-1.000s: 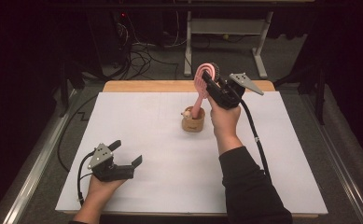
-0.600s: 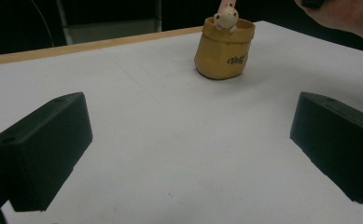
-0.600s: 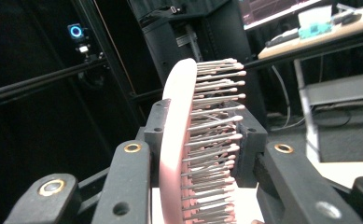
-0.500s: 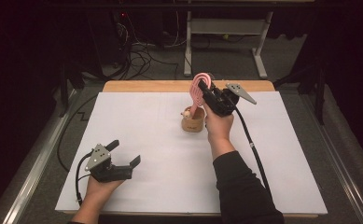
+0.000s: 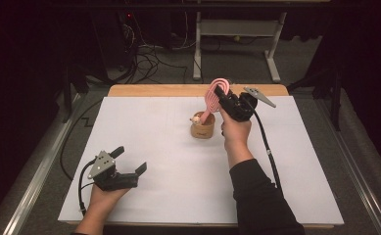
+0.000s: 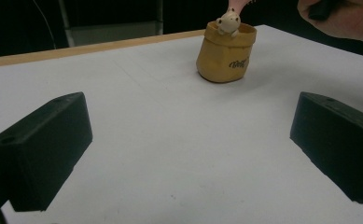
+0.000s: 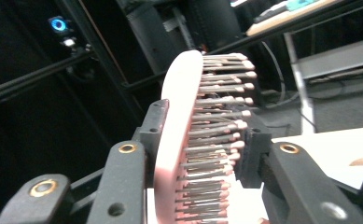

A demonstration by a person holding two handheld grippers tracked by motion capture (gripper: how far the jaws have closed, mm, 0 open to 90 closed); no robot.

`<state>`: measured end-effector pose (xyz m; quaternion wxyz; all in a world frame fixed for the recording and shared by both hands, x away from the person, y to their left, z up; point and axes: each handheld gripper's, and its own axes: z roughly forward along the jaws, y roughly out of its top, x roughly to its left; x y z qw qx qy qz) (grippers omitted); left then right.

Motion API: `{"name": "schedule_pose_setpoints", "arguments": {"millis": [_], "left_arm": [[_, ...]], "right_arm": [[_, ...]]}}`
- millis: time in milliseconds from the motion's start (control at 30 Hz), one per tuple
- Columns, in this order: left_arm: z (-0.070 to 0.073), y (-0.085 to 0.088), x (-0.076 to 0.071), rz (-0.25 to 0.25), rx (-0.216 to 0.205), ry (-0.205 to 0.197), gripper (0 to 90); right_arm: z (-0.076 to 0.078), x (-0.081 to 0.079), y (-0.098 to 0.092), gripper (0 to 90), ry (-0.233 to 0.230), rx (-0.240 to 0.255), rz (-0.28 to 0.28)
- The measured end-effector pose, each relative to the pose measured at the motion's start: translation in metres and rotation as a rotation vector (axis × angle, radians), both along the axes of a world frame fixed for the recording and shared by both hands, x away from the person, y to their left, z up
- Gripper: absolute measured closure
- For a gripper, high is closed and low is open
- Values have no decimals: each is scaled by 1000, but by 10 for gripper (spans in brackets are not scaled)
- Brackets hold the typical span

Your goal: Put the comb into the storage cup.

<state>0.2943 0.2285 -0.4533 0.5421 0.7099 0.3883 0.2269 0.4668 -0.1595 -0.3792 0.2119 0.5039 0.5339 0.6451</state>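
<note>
High view: one worktop (image 5: pixel 144 122) covered in white, with a wooden strip showing along its far edge.
Grippers, count: two, one in each of the person's hands.
Left gripper (image 5: pixel 129 166): near the front left corner of the worktop, well apart from everything else; jaws spread wide with nothing between them.
Right gripper (image 5: pixel 219 93): raised over the far middle of the worktop, just beside the cup; its jaws have just been opening a little, yet in the right gripper view the hairbrush head sits between them, one jaw against its back and the other against the bristle tips.
Hairbrush, count: one pink hairbrush (image 5: pixel 210 95), tilted, head up in the right jaws, handle running down into the cup.
Cup, count: one small tan cup (image 5: pixel 202 128), upright on the worktop, with dark lettering on its side.
Figure, count: one small pale animal figure (image 6: pixel 228 21) perched at the cup's rim.
Cut off: in the left gripper view the hairbrush handle leaves the top edge, and the right hand is clipped at the corner.
Hard to make out: the lettering on the cup is too small to read; the floor behind the worktop is dark, with cables and a table frame dimly visible.
</note>
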Motion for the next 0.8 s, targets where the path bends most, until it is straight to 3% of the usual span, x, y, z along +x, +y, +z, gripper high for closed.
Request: {"name": "schedule_pose_setpoints", "arguments": {"millis": [333,800], "left_arm": [[0,3,1,9,6,12,0],[0,4,1,9,6,9,0]], "right_arm": [[-10,1,-24,504,80,-6,-32],[-10,0,-36,321,95,-87,-23]]}}
